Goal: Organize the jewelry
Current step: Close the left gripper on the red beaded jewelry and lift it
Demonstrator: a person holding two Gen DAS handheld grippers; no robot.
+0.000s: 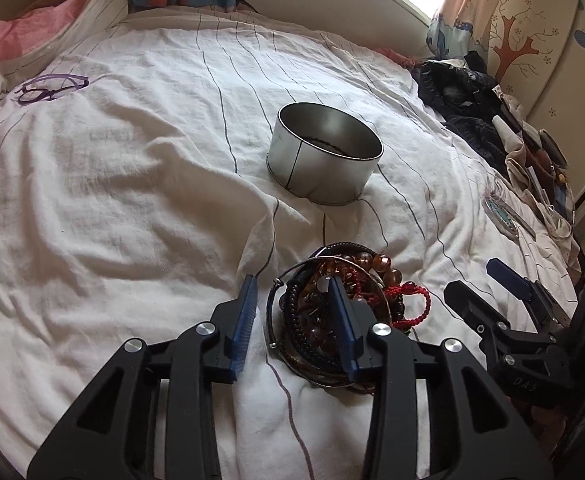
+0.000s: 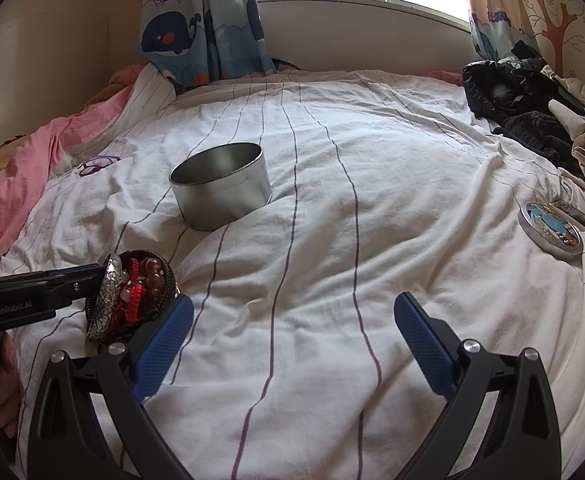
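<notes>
A pile of jewelry lies on the white striped bedsheet: a silver bangle, dark bead strings, amber beads and a red cord bracelet. My left gripper is open, its right finger over the pile and its left finger on the sheet beside it. The pile shows in the right wrist view with the embossed silver bangle on edge against the left gripper's tip. My right gripper is open and empty, just right of the pile. A round open metal tin stands beyond the pile, also in the right wrist view.
The tin's lid lies on the sheet to the right. Purple glasses lie far left. Dark clothes and bags are heaped along the right edge. A pink blanket is bunched at the left. Curtains and a window are behind.
</notes>
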